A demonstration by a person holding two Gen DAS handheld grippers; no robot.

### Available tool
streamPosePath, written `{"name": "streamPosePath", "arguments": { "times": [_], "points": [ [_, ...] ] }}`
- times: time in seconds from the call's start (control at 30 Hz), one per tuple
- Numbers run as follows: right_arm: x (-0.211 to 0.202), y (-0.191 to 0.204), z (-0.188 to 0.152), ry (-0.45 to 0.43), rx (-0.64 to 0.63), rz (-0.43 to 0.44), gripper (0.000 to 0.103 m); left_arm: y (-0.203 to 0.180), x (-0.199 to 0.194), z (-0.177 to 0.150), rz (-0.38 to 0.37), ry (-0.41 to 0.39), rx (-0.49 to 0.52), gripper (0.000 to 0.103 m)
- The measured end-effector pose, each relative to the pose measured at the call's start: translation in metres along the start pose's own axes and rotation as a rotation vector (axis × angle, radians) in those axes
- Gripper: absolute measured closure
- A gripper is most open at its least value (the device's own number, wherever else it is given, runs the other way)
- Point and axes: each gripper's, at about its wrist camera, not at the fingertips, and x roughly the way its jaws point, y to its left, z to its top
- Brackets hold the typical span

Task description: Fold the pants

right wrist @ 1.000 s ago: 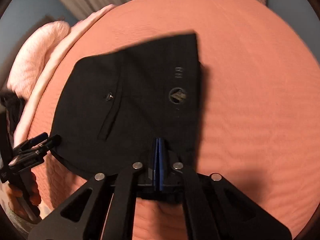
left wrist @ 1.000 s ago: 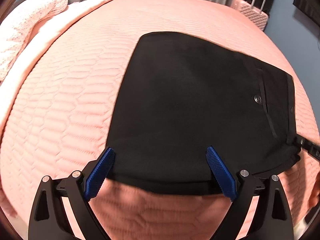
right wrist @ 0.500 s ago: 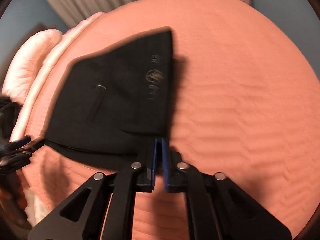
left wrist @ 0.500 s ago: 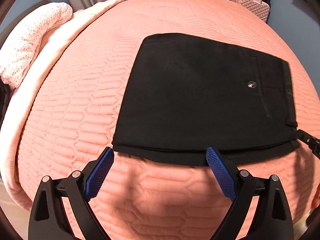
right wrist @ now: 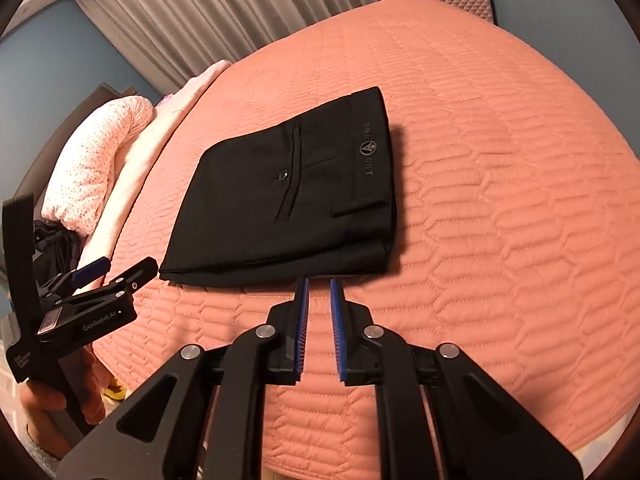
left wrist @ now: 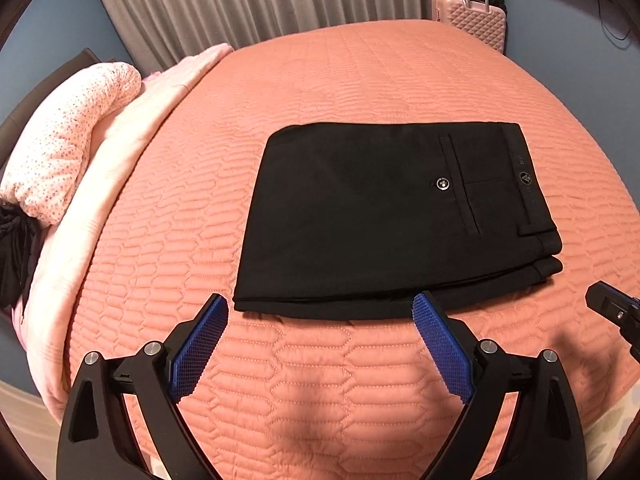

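Black pants [left wrist: 384, 216] are laid folded into a flat, roughly rectangular stack near the middle of the bed, waistband end toward the right in the left wrist view. Several layers are seen stepped at the near edge; how many cannot be counted. Fabric is matte and smooth. A welt pocket with a small round button [left wrist: 441, 183] and a belt loop are seen on top. A printed logo [right wrist: 369, 147] with lettering is seen on the waistband; the lettering is only partly legible.

Underneath, a salmon-pink quilted bedspread [left wrist: 360, 364] with a stitched elongated-hexagon pattern is seen. Its near edge is cut off by the gripper bodies.

Left gripper [left wrist: 320, 352]: blue textured pads are spread wide, nothing held, tips just short of the pants' near edge, apart from the cloth. In the right wrist view it is seen from the side, part of the holding hand [right wrist: 86, 392] visible, rest cut off by the frame.

Right gripper [right wrist: 320, 328]: pads are parted only narrowly, nothing between them, tips just short of the near edge of the stack.

Further out: a pale pink blanket [left wrist: 132, 128] and a dotted pillow [left wrist: 68, 140] at left, a dark item [left wrist: 16, 252] beside it, hard to identify. Grey pleated curtains [left wrist: 260, 0] and a pink hard-shell suitcase [left wrist: 472, 20], partly cut off, are seen behind.
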Motion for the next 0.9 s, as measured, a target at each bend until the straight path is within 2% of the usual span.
{"name": "streamPosePath", "arguments": {
  "times": [0.03, 0.1, 0.13, 0.17, 0.27, 0.37, 0.5, 0.57, 0.67, 0.77, 0.8, 0.9],
  "points": [
    [-0.003, -0.001, 0.001, -0.004, 0.007, 0.012, 0.082, 0.001, 0.001, 0.000, -0.020, 0.010, -0.009, 0.011],
    [-0.012, -0.007, 0.000, -0.032, 0.047, -0.004, 0.017, 0.018, 0.017, 0.001, -0.120, 0.054, -0.067, 0.011],
    [-0.016, -0.013, 0.001, -0.071, 0.072, -0.014, 0.008, 0.030, 0.026, 0.002, -0.172, 0.080, -0.107, 0.011],
    [-0.017, -0.019, 0.004, -0.089, 0.081, 0.003, 0.008, 0.039, 0.034, 0.002, -0.202, 0.097, -0.143, 0.011],
    [-0.005, -0.037, 0.016, -0.068, 0.117, 0.036, 0.008, 0.079, 0.064, 0.005, -0.321, 0.139, -0.265, 0.011],
    [0.020, -0.055, 0.030, -0.030, 0.155, 0.095, 0.008, 0.113, 0.097, 0.010, -0.378, 0.165, -0.360, 0.011],
    [0.057, -0.075, 0.041, 0.027, 0.239, 0.166, 0.008, 0.138, 0.132, 0.013, -0.456, 0.190, -0.456, 0.011],
    [0.071, -0.082, 0.042, 0.049, 0.282, 0.187, 0.008, 0.142, 0.143, 0.016, -0.430, 0.198, -0.455, 0.011],
    [0.082, -0.081, 0.042, 0.056, 0.297, 0.194, 0.008, 0.134, 0.154, 0.016, -0.446, 0.239, -0.433, 0.011],
    [0.076, -0.070, 0.043, 0.035, 0.264, 0.154, 0.008, 0.112, 0.147, 0.022, -0.348, 0.230, -0.327, 0.011],
    [0.073, -0.067, 0.044, 0.026, 0.252, 0.133, 0.008, 0.103, 0.140, 0.024, -0.283, 0.214, -0.277, 0.011],
    [0.053, -0.043, 0.044, -0.045, 0.154, 0.006, 0.008, 0.080, 0.122, 0.027, -0.147, 0.178, -0.180, 0.011]
  ]
}}
